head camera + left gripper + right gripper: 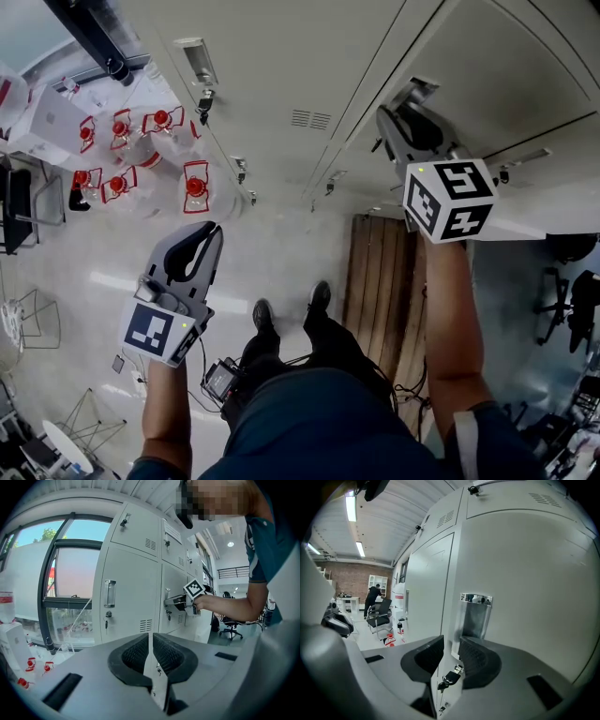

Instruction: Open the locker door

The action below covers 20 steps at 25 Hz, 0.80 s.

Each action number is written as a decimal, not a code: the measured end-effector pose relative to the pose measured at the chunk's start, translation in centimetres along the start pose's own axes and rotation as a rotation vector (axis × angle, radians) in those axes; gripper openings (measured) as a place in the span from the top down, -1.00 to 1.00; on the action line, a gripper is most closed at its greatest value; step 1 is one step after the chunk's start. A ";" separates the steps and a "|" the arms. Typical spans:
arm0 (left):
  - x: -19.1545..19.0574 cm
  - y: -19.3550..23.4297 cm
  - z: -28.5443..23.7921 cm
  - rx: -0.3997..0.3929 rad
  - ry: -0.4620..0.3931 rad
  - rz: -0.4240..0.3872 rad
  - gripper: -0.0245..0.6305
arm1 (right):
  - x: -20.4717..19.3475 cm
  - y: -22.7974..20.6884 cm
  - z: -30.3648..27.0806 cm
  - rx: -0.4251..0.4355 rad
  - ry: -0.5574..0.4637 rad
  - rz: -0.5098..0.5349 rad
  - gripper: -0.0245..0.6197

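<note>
Locker door (525,573) close before right gripper (451,640)

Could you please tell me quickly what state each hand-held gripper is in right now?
Left hand-held gripper: shut, holding nothing.
Right hand-held gripper: open, empty, facing the locker handle.

R hand-held gripper (451,641) at locker door (525,597) edge, L hand-held gripper (212,229) well left

The right tool (413,105) is raised against the pale grey metal locker door (497,66) — left tool (201,246) low above the glossy floor (281,248).
</note>
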<state>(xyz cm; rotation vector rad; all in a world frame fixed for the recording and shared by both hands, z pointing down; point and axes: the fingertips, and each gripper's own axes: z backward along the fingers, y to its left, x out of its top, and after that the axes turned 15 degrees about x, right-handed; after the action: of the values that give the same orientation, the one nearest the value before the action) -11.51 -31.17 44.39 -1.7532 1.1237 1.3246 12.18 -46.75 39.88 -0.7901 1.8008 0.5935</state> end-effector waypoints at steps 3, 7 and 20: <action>0.2 -0.2 0.2 -0.009 -0.005 -0.008 0.79 | -0.4 0.7 0.7 0.007 0.005 -0.003 0.56; 0.5 -0.4 0.7 -0.020 -0.014 -0.031 0.79 | -0.9 1.7 2.0 0.020 0.015 -0.006 0.59; 1.5 -1.6 2.8 -0.077 -0.039 -0.062 0.79 | -3.0 5.3 6.7 0.065 0.012 -0.037 0.59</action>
<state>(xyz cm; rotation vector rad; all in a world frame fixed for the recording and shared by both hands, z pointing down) -10.99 -28.37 42.17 -1.7942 1.0015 1.3752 13.07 -37.77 40.52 -0.7824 1.8031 0.5045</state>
